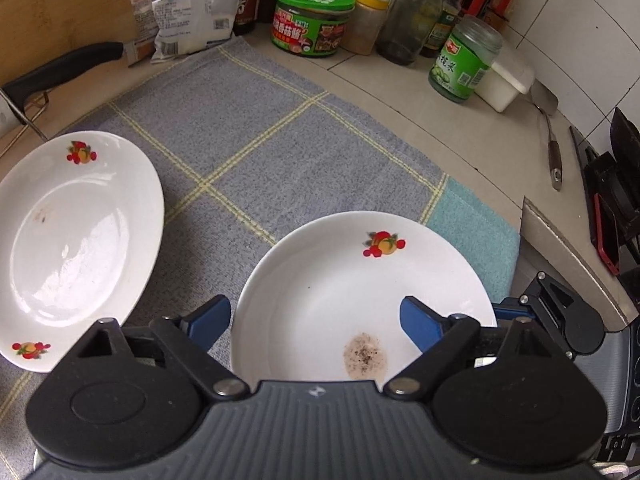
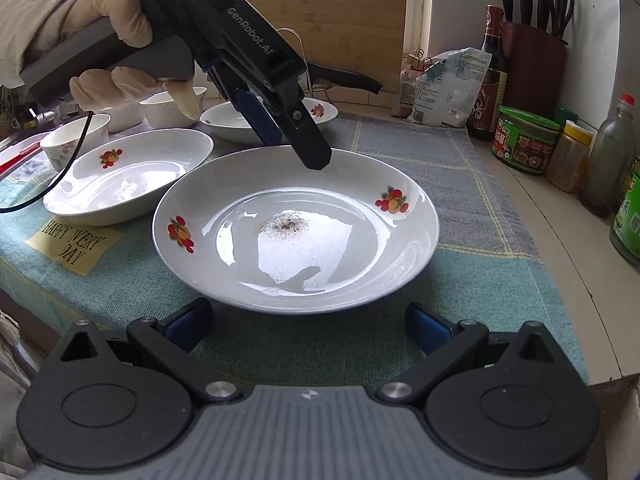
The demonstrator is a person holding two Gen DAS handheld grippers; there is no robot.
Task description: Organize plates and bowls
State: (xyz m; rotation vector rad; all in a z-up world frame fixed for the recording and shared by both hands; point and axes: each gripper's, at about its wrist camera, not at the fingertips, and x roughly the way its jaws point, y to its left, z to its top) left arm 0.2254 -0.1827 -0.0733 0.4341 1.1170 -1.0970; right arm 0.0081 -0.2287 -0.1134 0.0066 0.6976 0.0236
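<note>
A white plate with fruit prints and a dark stain (image 1: pixel 360 300) (image 2: pixel 296 232) lies on the checked cloth. My left gripper (image 1: pixel 316 326) (image 2: pixel 296 140) is open and hovers over its far rim, one finger on each side of the rim. My right gripper (image 2: pixel 308 324) is open just short of the plate's near edge; its fingers (image 1: pixel 516 312) show beyond the plate in the left wrist view. A second white plate (image 1: pixel 72 240) (image 2: pixel 128 176) lies to the left. A third plate (image 2: pixel 244 120) and several small bowls (image 2: pixel 76 140) stand behind it.
Jars and bottles (image 1: pixel 312 20) (image 2: pixel 524 140) line the tiled wall. A salt bag (image 2: pixel 444 88), a knife block (image 2: pixel 532 68), a cutting board (image 2: pixel 320 32) and a black-handled knife (image 1: pixel 64 68) stand at the back. A spatula (image 1: pixel 552 148) lies on the counter. The counter edge (image 2: pixel 600 376) is at right.
</note>
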